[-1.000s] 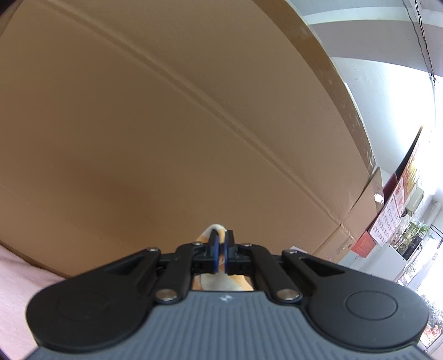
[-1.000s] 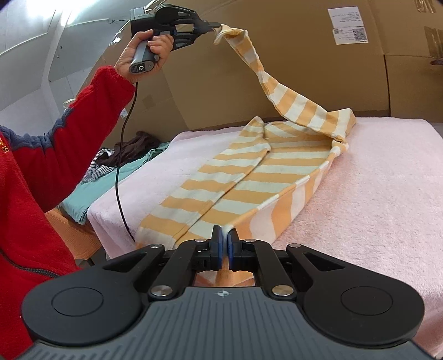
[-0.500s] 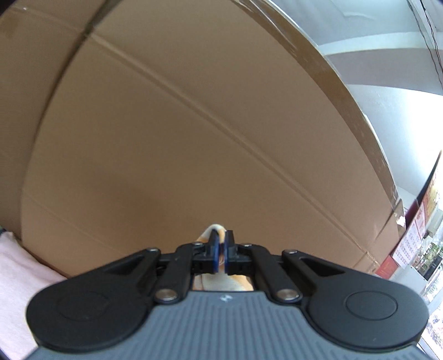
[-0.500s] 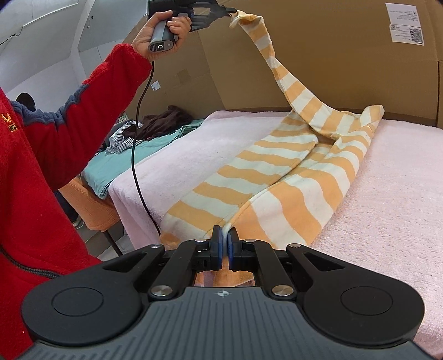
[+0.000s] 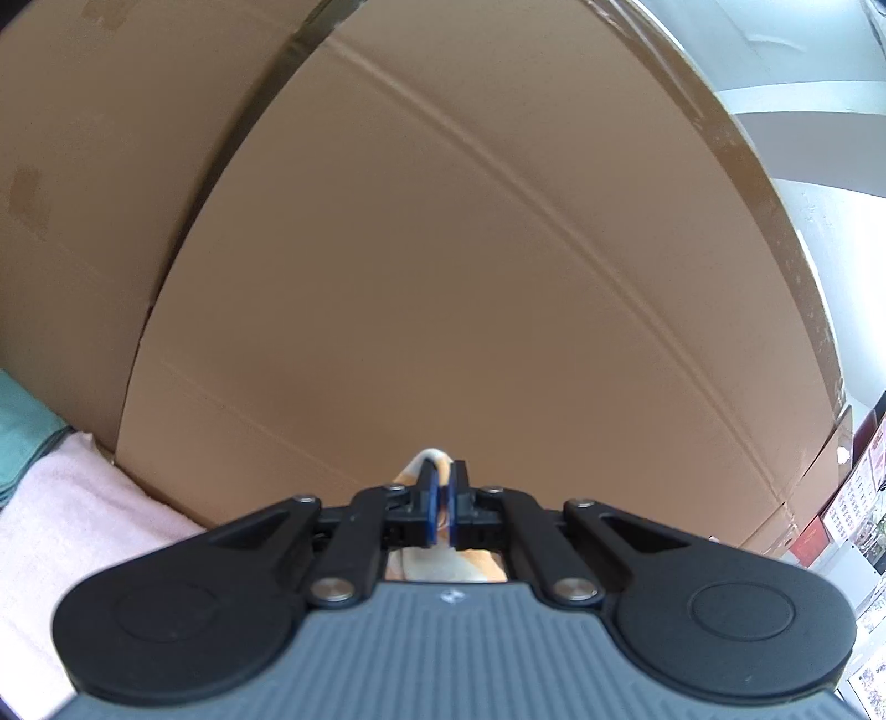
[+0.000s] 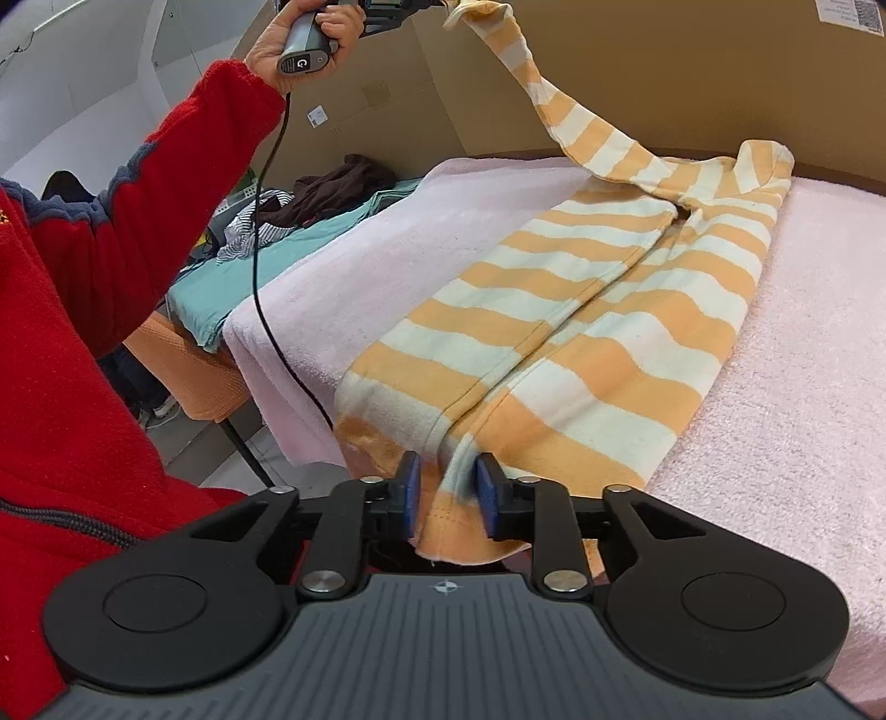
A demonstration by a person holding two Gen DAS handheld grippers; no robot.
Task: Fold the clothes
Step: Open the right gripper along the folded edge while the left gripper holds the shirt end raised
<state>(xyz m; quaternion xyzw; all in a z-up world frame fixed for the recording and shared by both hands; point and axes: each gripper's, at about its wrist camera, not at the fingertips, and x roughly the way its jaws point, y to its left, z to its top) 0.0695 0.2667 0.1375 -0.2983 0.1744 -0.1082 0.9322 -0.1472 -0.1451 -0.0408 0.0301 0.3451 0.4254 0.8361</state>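
Left tool (image 5: 441, 501): held up high by a hand (image 6: 302, 41) in a red sleeve (image 6: 166, 166). Its two blue fingers are pinched tight on one end of the striped cloth (image 6: 598, 310).
Right tool (image 6: 447, 493): low, at the near edge of the worktop (image 6: 786, 399). Its fingers are apart, with the near hem of the cloth between them, not squeezed.
Striped cloth: orange and white. Most of it lies flat on the pink towel (image 6: 354, 277). One long part rises to the left tool.
Behind: big brown boxes (image 5: 470, 266).
Off to the left: a pile of other clothes (image 6: 310, 205).
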